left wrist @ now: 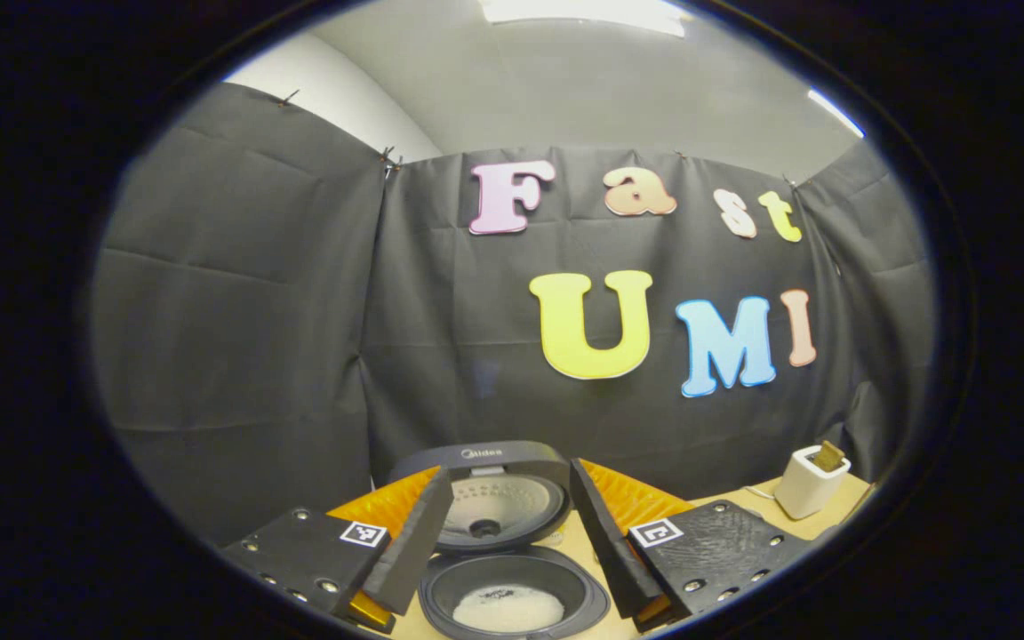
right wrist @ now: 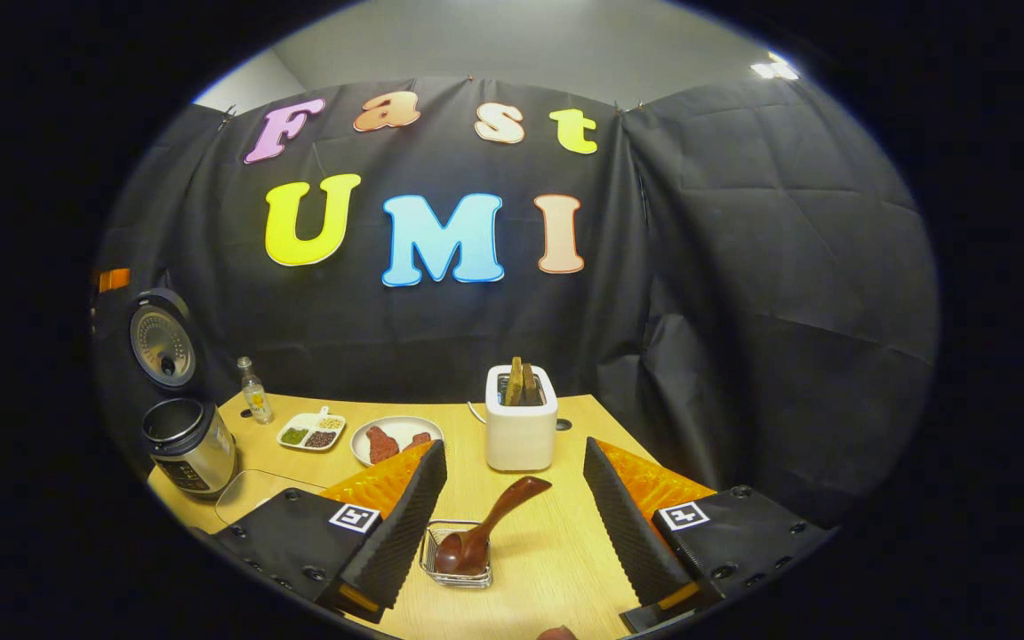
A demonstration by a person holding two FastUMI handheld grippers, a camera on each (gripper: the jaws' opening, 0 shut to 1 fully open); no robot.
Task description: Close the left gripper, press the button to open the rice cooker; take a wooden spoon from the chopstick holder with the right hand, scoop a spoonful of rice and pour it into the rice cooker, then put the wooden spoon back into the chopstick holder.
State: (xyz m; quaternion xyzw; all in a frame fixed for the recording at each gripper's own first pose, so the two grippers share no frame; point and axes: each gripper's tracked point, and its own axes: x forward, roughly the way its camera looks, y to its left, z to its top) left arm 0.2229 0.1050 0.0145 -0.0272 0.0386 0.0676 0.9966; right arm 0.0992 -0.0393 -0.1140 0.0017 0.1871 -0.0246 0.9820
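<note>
Your left gripper [left wrist: 507, 524] hung with its jaws apart and gripped nothing. The rice cooker [left wrist: 512, 587] stood directly between and just beyond the two fingers, its lid [left wrist: 499, 498] raised upright behind the pot. A layer of white rice [left wrist: 508, 608] lay in the bottom of the inner pot. A white toaster [left wrist: 810, 480] stood well off to the right of the jaws.

Your right gripper [right wrist: 512, 511] also had its jaws spread wide, with nothing between the pads. The wooden spoon [right wrist: 490, 526] rested in the gap between the fingers, nearer the left one, touching neither. Its bowl sat in a small wire chopstick holder [right wrist: 457, 558] and its handle leaned up toward the right. Beyond the jaws stood the toaster [right wrist: 521, 427] (two slices in its slots). To the far left stood the open rice cooker [right wrist: 188, 444], and between them a plate [right wrist: 395, 437], a divided dish [right wrist: 311, 430] and a small bottle [right wrist: 254, 391] on the wooden table [right wrist: 565, 551].
</note>
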